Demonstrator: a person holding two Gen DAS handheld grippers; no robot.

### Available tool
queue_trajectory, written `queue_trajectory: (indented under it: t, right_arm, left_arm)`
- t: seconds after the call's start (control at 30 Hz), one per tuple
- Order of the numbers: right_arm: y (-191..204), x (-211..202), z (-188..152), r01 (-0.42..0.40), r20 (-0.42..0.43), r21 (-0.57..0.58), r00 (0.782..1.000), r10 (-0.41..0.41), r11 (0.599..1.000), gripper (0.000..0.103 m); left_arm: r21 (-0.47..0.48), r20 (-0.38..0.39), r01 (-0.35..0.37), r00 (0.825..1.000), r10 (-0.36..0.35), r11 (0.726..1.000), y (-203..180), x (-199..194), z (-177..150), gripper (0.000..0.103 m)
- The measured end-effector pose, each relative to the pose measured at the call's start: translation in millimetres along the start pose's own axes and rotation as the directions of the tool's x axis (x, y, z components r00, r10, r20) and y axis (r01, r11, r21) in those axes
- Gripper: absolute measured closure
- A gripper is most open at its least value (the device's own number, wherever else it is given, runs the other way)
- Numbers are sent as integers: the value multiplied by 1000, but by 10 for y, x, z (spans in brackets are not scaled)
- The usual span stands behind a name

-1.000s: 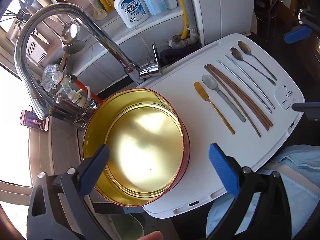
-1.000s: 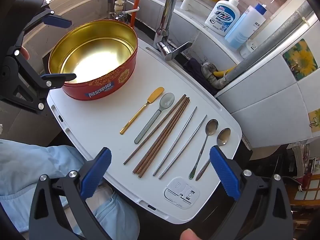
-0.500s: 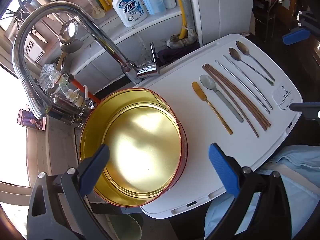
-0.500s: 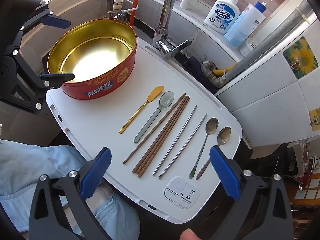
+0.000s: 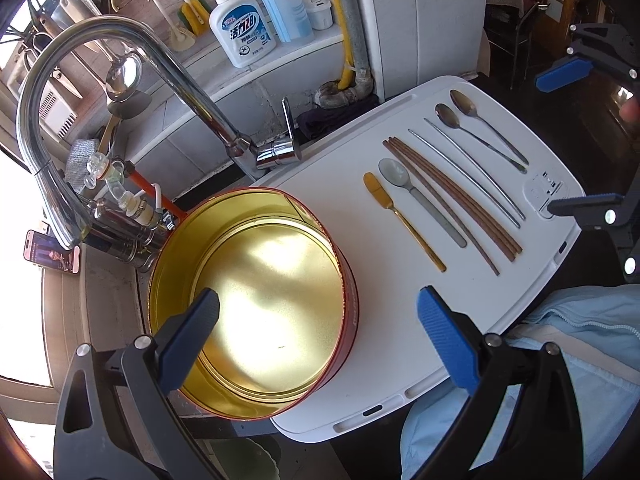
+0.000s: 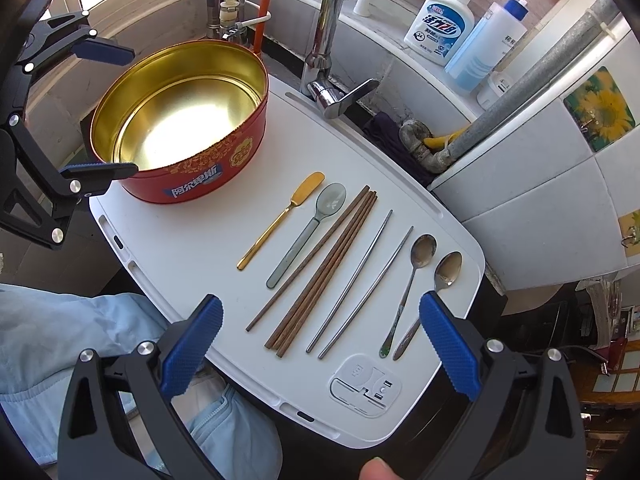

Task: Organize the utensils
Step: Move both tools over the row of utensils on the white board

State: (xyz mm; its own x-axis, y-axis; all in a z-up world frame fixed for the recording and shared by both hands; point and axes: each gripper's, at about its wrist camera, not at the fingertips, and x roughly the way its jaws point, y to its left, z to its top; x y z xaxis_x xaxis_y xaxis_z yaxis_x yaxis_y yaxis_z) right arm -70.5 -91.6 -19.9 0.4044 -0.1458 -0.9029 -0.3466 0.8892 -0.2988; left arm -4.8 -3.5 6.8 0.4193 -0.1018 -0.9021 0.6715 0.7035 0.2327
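A row of utensils lies on a white board: a gold butter knife, a grey spoon, several brown wooden chopsticks, two metal chopsticks and two steel spoons. An empty round tin, red outside and gold inside, stands at the board's left end. My right gripper is open and empty above the board's near edge, over the chopstick ends. My left gripper is open and empty over the tin's near rim. The utensils also show in the left wrist view.
A chrome faucet arches over the tin's far side, its lever at the board's back edge. Soap bottles stand on the ledge behind. A grey pipe runs at the back right. A light blue garment lies below the board's near edge.
My left gripper has drifted slightly, so the tin and board sit a little lower left in its view. My right gripper has barely moved. Nothing was picked up.
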Motion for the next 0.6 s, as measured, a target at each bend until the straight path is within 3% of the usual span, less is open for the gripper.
queue_trajectory:
  t: [0.17,0.3,0.43,0.6]
  right_arm:
    - [-16,-9,-9,2,9,27,1000,-2,1000,4]
    - [-70,-9,-13,-4,18,72,1000,2,997,4]
    - [-137,29,-59,-21,25,133,1000,18,991,4]
    - [-258,133,-179,-57,42,247,998,48,967,4]
  left_arm:
    - [-53,-8,51,999,-51,997,114,8,-46,7]
    - [-21,16,1,1000,-1,1000,122,2,-76,7]
    - [26,77,16,997,-18,1000,76,-56,-72,7]
    - [61,95,70,993,-75,996,88,-10,-7,7]
